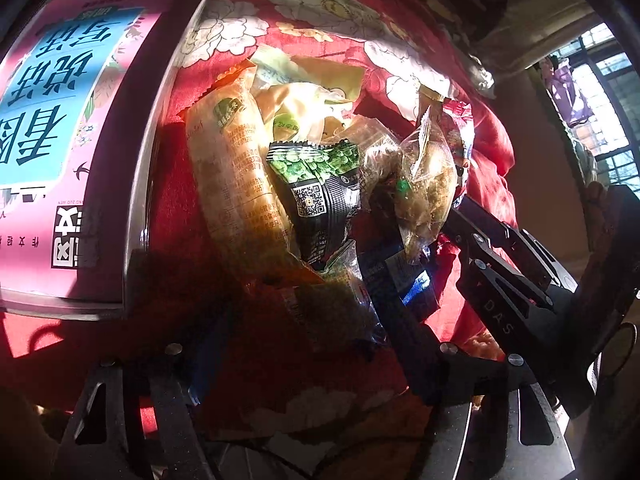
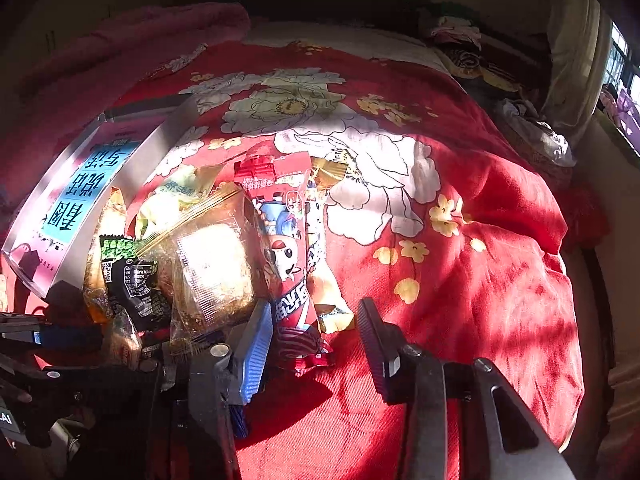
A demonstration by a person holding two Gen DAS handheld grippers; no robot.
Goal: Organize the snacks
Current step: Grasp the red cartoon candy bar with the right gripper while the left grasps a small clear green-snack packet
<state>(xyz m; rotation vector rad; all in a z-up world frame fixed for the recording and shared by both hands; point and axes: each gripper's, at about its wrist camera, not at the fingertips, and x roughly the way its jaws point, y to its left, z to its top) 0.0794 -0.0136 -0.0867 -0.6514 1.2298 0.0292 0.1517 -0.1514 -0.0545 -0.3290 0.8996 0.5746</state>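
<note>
The snacks lie in one loose heap on a bed, on its red floral cover (image 2: 480, 260), half in sun and half in shade. From my left camera I pick out a long tan packet (image 1: 236, 184) on the heap's left side. A black packet printed with green peas (image 1: 316, 196) leans on it. To the right of that stands a clear bag of brownish pieces (image 1: 424, 192), tilted up on end. Pale yellow-green wrappers (image 1: 304, 104) are bunched at the far side.

From my right camera, a clear-wrapped pastry (image 2: 216, 272) catches the glare in the middle of the heap. A red packet with cartoon figures (image 2: 292, 264) lies just beside it on the right, its crimped end pointing toward me.

My right gripper (image 2: 316, 344) has its jaws apart around that crimped end. The blue-padded finger (image 2: 256, 352) is right against the packet's side, and the dark finger (image 2: 376, 348) stands clear of it, over bare cover.

My left gripper (image 1: 288, 320) also has its jaws spread, with the shaded near end of the heap between them. I see no pad pressing on a packet there.

Just left of the heap sits a clear-walled tray (image 2: 132, 168), with a pink and blue printed sheet (image 1: 60, 120) showing through it. Far right, a window (image 1: 608, 120) lets the light in.
</note>
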